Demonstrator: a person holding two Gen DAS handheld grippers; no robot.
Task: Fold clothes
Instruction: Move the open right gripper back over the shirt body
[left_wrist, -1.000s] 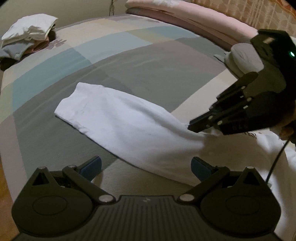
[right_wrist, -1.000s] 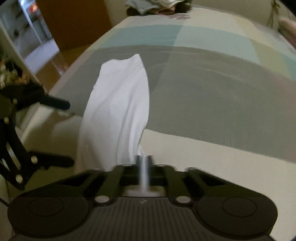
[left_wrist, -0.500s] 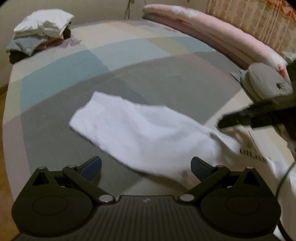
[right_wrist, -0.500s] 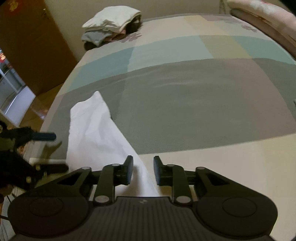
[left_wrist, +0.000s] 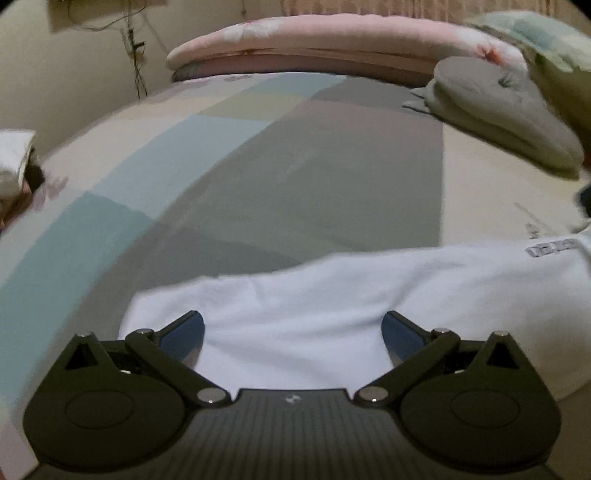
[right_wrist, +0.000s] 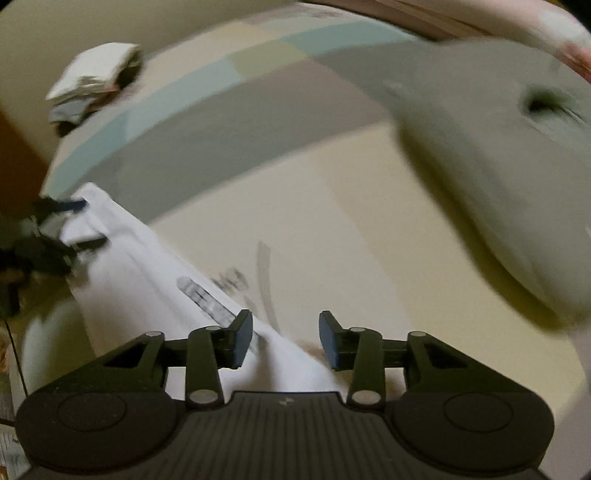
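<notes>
White garment (left_wrist: 332, 306) lies along the near edge of the bed (left_wrist: 295, 166), a long flat band across the lower half of the left wrist frame. Printed logo at its right end (left_wrist: 550, 248). In the right wrist frame it runs diagonally from mid-left down to bottom centre (right_wrist: 147, 280), logo near the middle of that band.

Left gripper (left_wrist: 291, 332): fingers spread wide, nothing held; cloth lies below and between them. Right gripper (right_wrist: 286, 339): fingers parted, released; cloth passes under the gap and no pinch is visible. The right wrist frame is motion-blurred, so contact is unclear.

Handling, as a judgement: thin knit, light, limp, no stiffness. It will drape and sag from any single pinch point and drag on the bedcover rather than slide cleanly. Not fragile. The bed is soft, so fingers pressing down will sink and may grab the cover too.

Where to grip: the short ends or corners of the band, one gripper each, pinching all layers at the edge. The left end sits near the left fingers, lower left of the left wrist frame. The logo end is at right. Mid-span grabs will bunch it.

It already looks narrowed lengthwise; layer count isn't readable. A stack of folded clothes (right_wrist: 96, 81) sits at upper left in the right wrist frame, and a grey cushion (left_wrist: 502, 110) at upper right in the left wrist frame.
</notes>
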